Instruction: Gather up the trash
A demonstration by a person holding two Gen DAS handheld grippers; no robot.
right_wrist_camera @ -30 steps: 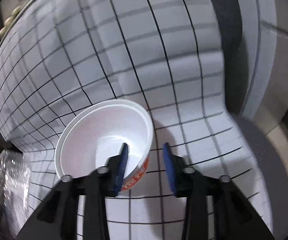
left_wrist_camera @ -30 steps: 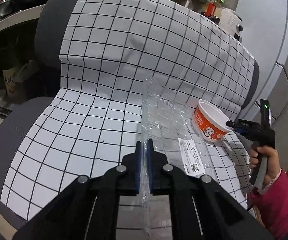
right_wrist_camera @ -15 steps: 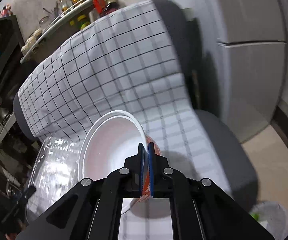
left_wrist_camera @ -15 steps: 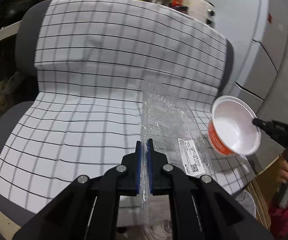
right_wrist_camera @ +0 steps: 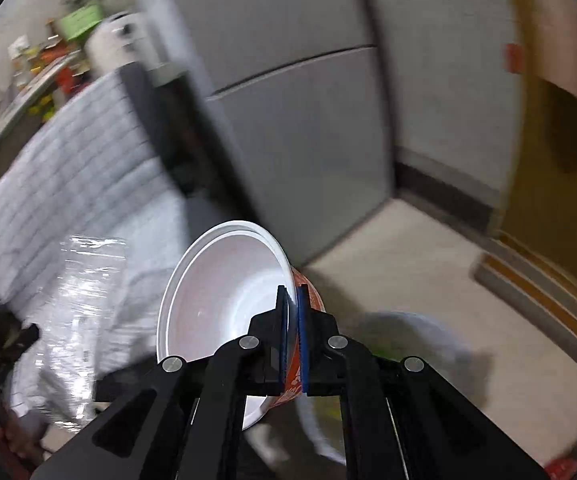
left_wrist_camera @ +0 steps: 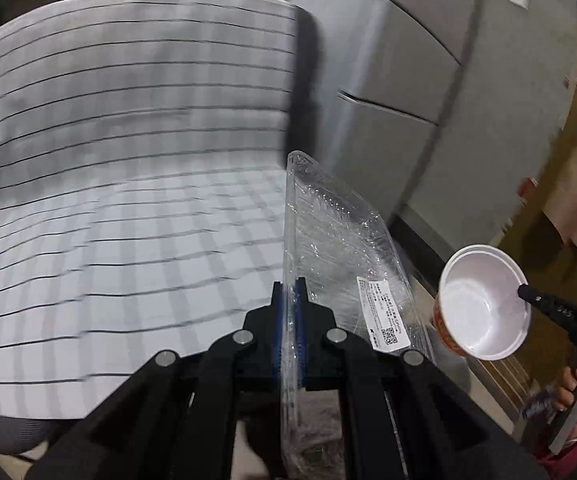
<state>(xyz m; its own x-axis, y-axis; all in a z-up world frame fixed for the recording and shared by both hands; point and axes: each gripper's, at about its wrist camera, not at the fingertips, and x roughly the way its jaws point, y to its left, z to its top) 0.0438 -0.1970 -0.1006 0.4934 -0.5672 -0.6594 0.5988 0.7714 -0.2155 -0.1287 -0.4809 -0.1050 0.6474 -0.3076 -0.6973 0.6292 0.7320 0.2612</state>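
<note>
My left gripper [left_wrist_camera: 289, 286] is shut on the edge of a clear plastic food tray [left_wrist_camera: 340, 248] with a white label; the tray hangs in the air beyond the chair's right edge. My right gripper [right_wrist_camera: 293, 294] is shut on the rim of an orange paper bowl [right_wrist_camera: 224, 300] with a white inside, tilted on its side above the floor. That bowl [left_wrist_camera: 484, 300] and the right gripper [left_wrist_camera: 522, 292] show at the right of the left wrist view, held by a hand in a red sleeve. The clear tray [right_wrist_camera: 84, 276] appears at the left of the right wrist view.
A chair covered with a white grid-pattern cloth [left_wrist_camera: 128, 160] lies to the left. A grey fridge [right_wrist_camera: 300, 112] stands behind. A pale round bin or bag [right_wrist_camera: 404, 336] sits blurred on the beige floor [right_wrist_camera: 428, 260] below the bowl. A wooden door [right_wrist_camera: 560, 152] is at the right.
The right gripper shut on the bowl's rim and lifted it off the chair. Both grippers swung right, away from the chair toward the fridge and floor, carrying the tray and the bowl.
</note>
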